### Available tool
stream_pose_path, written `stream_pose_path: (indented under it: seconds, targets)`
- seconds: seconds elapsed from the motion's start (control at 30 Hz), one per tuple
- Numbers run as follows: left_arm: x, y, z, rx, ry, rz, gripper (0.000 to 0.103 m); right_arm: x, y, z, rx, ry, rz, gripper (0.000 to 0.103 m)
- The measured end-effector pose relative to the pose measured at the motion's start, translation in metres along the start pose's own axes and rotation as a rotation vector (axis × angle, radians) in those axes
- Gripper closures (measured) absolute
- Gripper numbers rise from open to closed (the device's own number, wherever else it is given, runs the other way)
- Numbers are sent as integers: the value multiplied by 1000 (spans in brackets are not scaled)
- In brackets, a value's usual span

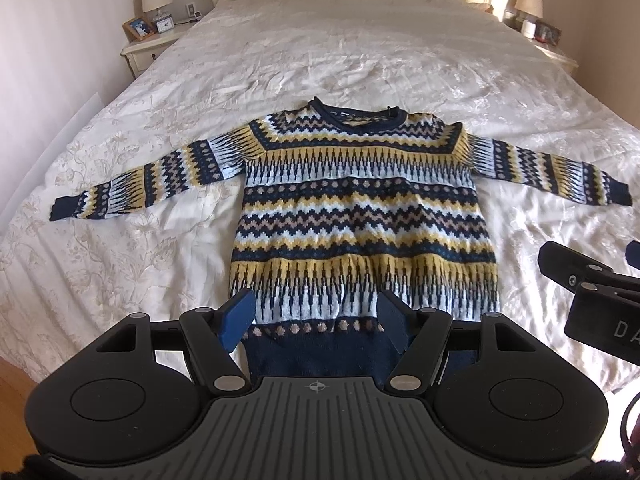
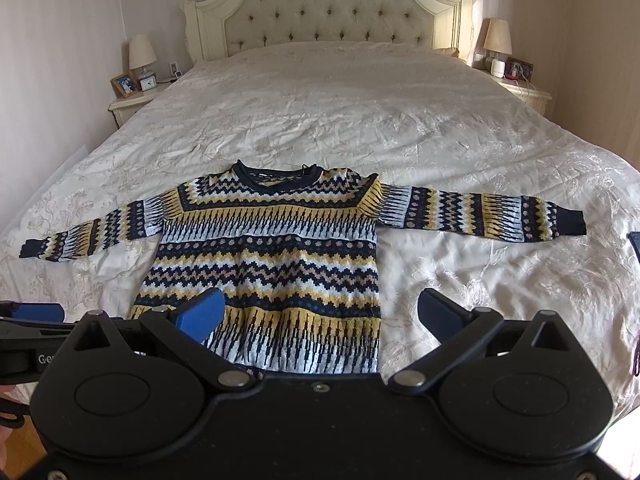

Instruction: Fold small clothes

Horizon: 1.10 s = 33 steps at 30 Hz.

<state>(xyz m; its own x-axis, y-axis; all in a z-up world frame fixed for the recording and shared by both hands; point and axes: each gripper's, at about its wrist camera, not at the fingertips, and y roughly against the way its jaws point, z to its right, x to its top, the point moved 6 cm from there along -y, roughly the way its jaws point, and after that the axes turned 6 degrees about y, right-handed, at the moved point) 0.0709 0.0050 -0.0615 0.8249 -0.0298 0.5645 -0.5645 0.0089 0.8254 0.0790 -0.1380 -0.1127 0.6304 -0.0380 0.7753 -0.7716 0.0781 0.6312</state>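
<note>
From the left wrist we look steeply down over the foot of the bed (image 1: 320, 60), close above the hem of the patterned sweater (image 1: 360, 208). From the right wrist we sit a little to the right and tilt less steeply, taking in the whole tufted headboard (image 2: 332, 4). Both views share the sweater, the bed and both nightstands.

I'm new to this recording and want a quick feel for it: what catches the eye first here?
A patterned sweater in navy, yellow and pale blue lies flat on a cream bed, sleeves spread wide, neck toward the tufted headboard. Near the hem, the left gripper and right gripper both hang open, holding nothing.
</note>
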Motion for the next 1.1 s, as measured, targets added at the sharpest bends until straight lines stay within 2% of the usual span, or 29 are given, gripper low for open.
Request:
stream_pose_path:
  seconds: [0.5,0.9,1.1]
  targets:
    - [27,-44,-5,5,-10,-72,37,11,-49,-4,-11,-11,-81,1]
    - [51,-97,-9,-12,-25,-157,37,16,-102,-10,-33,-24,-192,1]
    - [69,-124,-7,-7,-46,-168,37,18,-131,-7,-47,-76,-255,1]
